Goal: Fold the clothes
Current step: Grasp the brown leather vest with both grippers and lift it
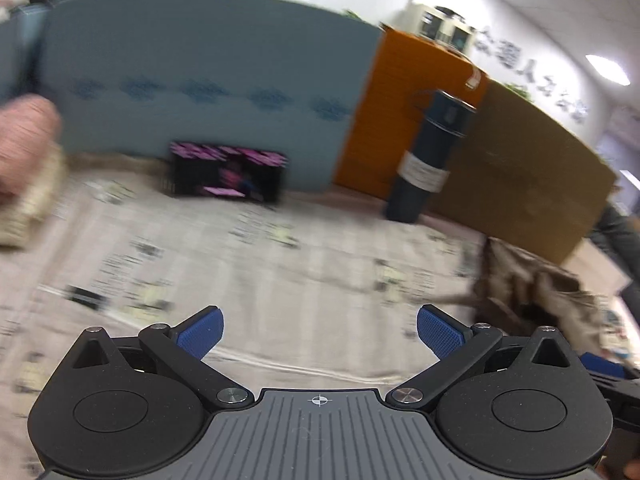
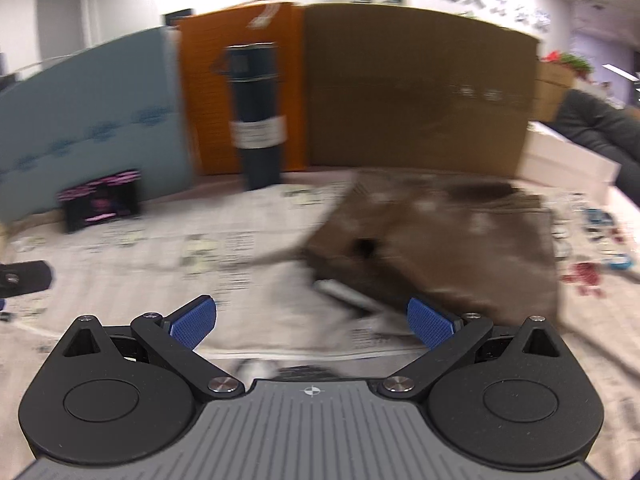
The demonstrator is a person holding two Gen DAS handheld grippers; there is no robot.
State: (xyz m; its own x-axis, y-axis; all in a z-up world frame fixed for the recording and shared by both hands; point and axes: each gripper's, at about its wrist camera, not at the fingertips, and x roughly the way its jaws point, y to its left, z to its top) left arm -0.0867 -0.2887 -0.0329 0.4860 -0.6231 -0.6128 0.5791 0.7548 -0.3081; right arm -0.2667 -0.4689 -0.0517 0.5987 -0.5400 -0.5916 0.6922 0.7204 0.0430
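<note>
Both grippers stand with their blue-padded fingers spread wide and nothing between them. Ahead of the left gripper [image 1: 320, 334] lies only the newspaper-covered table [image 1: 280, 280], its print smeared by blur past reading. Just beyond the right gripper [image 2: 312, 326], and mostly to its right, a brown garment [image 2: 440, 240] lies in a rough flat heap on the newsprint, with one pale strip at its near edge; whether it is folded, or what kind of garment it is, cannot be made out. In the left wrist view the same garment shows only as a crumpled mass at the right, partly cut off by the gripper's body. Farther back on the table stand a small dark box with pink print [image 1: 228, 176] and a tall dark bottle with a white label [image 2: 256, 120], in front of a blue panel [image 1: 200, 72], an orange box [image 2: 236, 80] and a brown cardboard sheet [image 2: 416, 92]. At the left edge of the left wrist view a pinkish blur and pale cloth are too smeared to identify. A dark sleeve [image 2: 600, 128] shows at the far right, cut off by the frame.
</note>
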